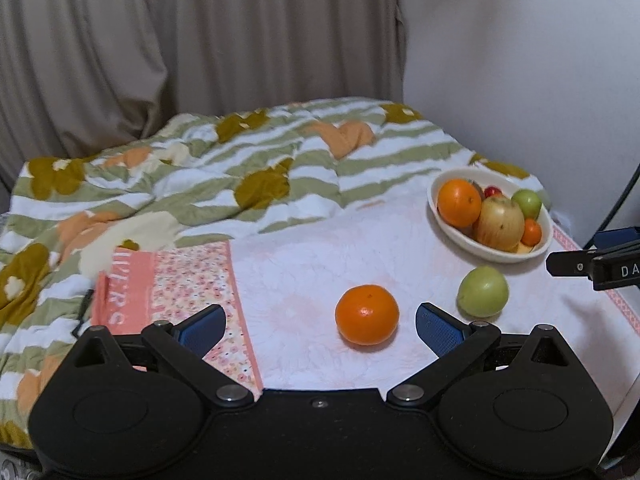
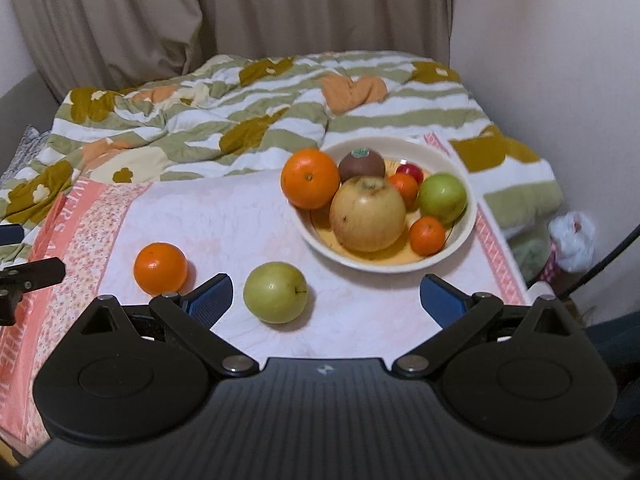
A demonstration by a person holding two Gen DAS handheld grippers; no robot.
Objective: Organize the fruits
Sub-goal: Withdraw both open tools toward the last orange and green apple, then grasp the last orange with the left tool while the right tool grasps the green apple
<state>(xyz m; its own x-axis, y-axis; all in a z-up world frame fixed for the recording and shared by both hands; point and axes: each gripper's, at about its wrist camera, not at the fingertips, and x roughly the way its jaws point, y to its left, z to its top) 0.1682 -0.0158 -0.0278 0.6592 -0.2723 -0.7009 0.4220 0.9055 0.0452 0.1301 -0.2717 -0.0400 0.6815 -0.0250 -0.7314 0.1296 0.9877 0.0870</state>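
- A bed under a striped floral quilt (image 2: 248, 120) is serving as the work surface, with a pale pink mat (image 2: 224, 224) spread on it and carrying all the fruit.
- One cream bowl (image 2: 468, 232) is sitting at the mat's far right corner, already holding seven pieces: one big yellowish apple (image 2: 367, 214), one large orange (image 2: 310, 178), one green apple (image 2: 442, 197), one brown kiwi (image 2: 362, 165), two small mandarins (image 2: 427, 235) and one small red fruit (image 2: 412, 171).
- Two fruits are lying loose on the mat, well apart from the bowl: one orange (image 1: 367, 315) and one green apple (image 2: 276, 298).
- The left gripper (image 1: 320, 328) is hovering with jaws spread wide and empty, the loose orange lying just ahead between its fingers.
- The right gripper (image 2: 326, 300) is likewise gaping wide and holding nothing, the loose green apple lying just inside its left finger.
- Gathering appears nearly finished; the step in hand looks like the pick-up approach, calling next for lowering around each round fruit and closing gently, since both could roll.
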